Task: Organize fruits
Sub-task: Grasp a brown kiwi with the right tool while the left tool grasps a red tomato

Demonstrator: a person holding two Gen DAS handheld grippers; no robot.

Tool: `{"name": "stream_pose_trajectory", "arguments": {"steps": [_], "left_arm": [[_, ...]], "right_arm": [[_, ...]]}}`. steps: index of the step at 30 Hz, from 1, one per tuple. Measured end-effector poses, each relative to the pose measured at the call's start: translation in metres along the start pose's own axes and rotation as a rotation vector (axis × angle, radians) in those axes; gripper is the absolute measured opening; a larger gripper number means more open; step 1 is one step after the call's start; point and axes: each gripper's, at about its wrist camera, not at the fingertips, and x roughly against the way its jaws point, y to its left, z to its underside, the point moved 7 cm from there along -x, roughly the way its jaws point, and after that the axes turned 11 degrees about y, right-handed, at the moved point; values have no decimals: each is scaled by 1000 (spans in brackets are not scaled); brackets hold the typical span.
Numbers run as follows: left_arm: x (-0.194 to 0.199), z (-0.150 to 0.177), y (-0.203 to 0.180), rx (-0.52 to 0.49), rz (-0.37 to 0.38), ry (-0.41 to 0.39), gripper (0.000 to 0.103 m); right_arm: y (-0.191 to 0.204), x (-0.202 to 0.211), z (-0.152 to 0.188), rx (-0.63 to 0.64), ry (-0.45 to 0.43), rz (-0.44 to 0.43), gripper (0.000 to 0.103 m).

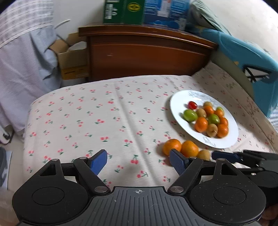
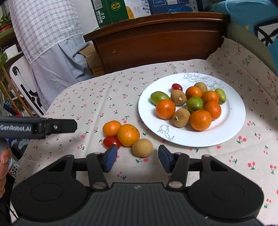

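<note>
A white plate (image 2: pixel 144 111) holds several oranges, green fruits, brown fruits and one cherry tomato (image 2: pixel 176 87). On the cherry-print cloth left of it lie two oranges (image 2: pixel 112 128) (image 2: pixel 128 135), a cherry tomato (image 2: pixel 111 142) and a brown fruit (image 2: pixel 142 147). My right gripper (image 2: pixel 137 157) is open just behind the brown fruit, with its pads on either side and not touching it. My left gripper (image 1: pixel 139 161) stands open over bare cloth, left of the loose oranges (image 1: pixel 172 146), with nothing between its fingers. The plate (image 1: pixel 175 107) is at the right in the left wrist view.
A dark wooden cabinet (image 1: pixel 147 57) stands behind the table with green and blue boxes (image 1: pixel 125 12) on top. A blue plastic chair (image 1: pixel 252 57) is at the far right. Checked fabric (image 2: pixel 48 34) hangs at the left, beside cardboard boxes (image 1: pixel 71 57). A hand (image 2: pixel 3 161) shows at the left edge.
</note>
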Motion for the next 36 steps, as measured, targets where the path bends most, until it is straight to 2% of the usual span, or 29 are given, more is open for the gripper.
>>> {"name": "stream_pose_trajectory", "arguments": {"steps": [2,4,5,6,8,12,19,27,29,36], "left_arm": [[-1,1,-4,-24,22,-5,78],[-1,3,-7,-48,29,0,76],[-2,4,-9,-61,38,2,75],[-2,5,-12,-72,54,4,75],[-3,8,-17,-95,77,12,75],[-8,12,-29,-160,77,15,74],[-22,12,-42,-174,121,19,60],[-38,12,-55,-189,150,27,50],[-41,11,-56,-190,155,34,38],[-49,11,-56,-177,154,46,35]], "right_arm": [[-1,-4,0,2,6,4,49],[-2,-7,1,5,9,4,40],[-2,-7,1,7,10,6,31],[-4,-7,1,4,14,5,28],[-7,-4,1,-20,23,-9,28],[-11,3,4,-36,50,-5,28],[-23,22,10,-80,47,-13,28],[-36,24,15,-141,63,13,28],[-36,23,16,-152,66,4,28],[-35,19,17,-167,74,-7,28]]}}
